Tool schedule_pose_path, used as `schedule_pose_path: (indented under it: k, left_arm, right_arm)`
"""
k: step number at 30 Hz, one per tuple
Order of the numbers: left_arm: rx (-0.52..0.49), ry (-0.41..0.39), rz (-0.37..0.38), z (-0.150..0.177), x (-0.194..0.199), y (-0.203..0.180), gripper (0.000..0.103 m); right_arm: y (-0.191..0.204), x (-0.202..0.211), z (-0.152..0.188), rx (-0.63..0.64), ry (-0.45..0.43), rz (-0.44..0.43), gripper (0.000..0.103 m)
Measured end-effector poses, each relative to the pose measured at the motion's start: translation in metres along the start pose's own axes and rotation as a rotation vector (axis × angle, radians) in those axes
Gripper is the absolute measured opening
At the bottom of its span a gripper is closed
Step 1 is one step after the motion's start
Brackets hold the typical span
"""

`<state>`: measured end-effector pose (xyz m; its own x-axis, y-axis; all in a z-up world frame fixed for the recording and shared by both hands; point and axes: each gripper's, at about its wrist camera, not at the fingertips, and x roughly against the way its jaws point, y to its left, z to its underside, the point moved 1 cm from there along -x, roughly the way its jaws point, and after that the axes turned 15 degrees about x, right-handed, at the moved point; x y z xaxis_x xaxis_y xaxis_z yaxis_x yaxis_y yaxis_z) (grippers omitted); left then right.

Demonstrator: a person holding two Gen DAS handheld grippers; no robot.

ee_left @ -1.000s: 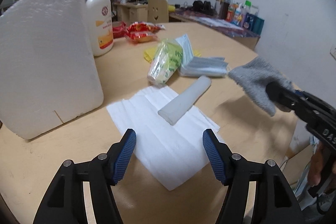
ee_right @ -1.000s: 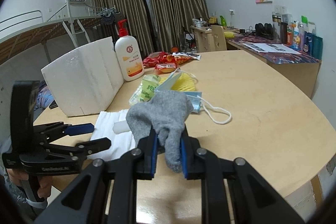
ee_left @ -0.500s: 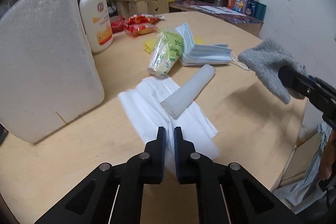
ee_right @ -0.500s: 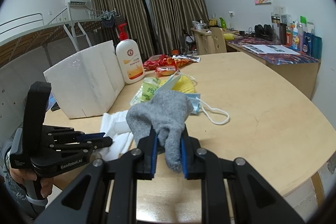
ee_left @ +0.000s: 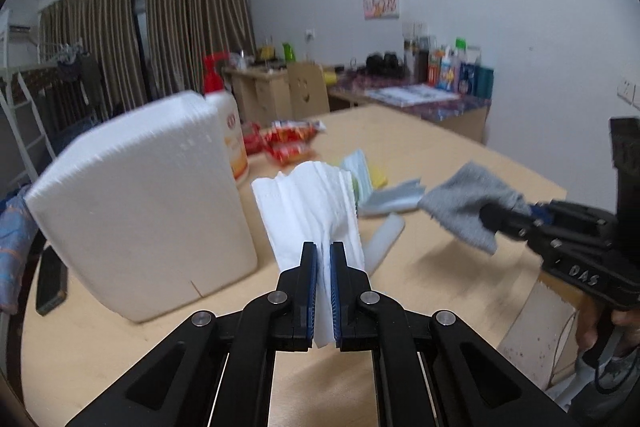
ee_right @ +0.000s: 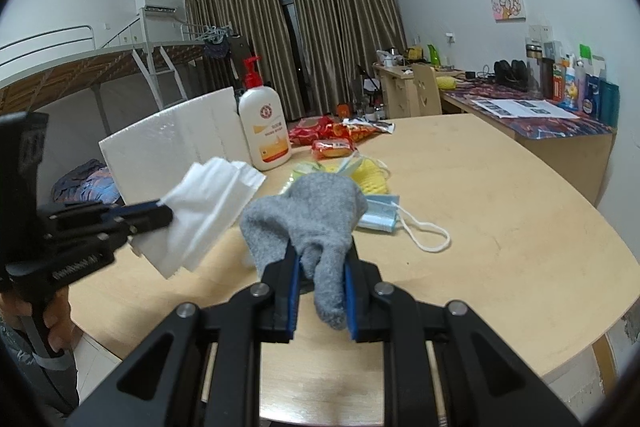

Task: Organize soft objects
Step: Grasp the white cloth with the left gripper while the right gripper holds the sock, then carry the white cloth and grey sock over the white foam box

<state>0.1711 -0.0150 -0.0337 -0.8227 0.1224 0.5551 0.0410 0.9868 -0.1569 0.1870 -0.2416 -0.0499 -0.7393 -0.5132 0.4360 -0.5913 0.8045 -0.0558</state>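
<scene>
So right now we've got both hands full. Our left tool is clenched tight on the white tissue, pinching it at one edge so the rest fans up and out in front of the camera, clear of the desk. From the right wrist view the same tissue hangs off that tool at about 9 o'clock, drooping a bit because it's gripped at one end only.

Our right tool is grasping the grey glove, with a finger of it squeezed between the blue pads and the cuff end flopping forward. It's also in the air, not resting on anything.

Still lying on the desk: a white foam tube just past the tissue at roughly 1 o'clock in the left view, and beyond that a stack of blue face masks with a loose ear loop, plus something yellow underneath or behind them, can't tell exactly what. A big white foam block stands on edge at 10 o'clock with a lotion pump bottle right behind it, and red snack packets sit further back at 12.

Our guess is that holding each soft thing by an edge keeps it from bunching, so it can be laid down flat or stacked. Where they're supposed to end up isn't obvious; no bin or tray shows. The thin tissue looks like it could tear or slip if yanked.
</scene>
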Motion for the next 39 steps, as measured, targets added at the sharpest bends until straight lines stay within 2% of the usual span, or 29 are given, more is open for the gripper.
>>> schedule_pose_path:
  k: [6,16,25,39]
  left_arm:
    - [0.016,-0.091,0.019,-0.007,0.032,0.003,0.007]
    - [0.032,-0.224,-0.002,-0.01,0.082,0.007,0.007]
    - [0.041,-0.292,-0.023,-0.009,0.121,0.006,0.007]
    - [0.039,-0.4,-0.064,0.013,0.188,0.01,0.007]
  right_arm:
    - [0.009,0.009,-0.01,0.029,-0.036,-0.009,0.022]
    - [0.029,0.029,-0.028,0.092,-0.097,-0.024,0.022]
    - [0.049,0.05,-0.041,0.136,-0.161,-0.045,0.022]
    - [0.086,0.083,-0.049,0.202,-0.258,-0.088,0.022]
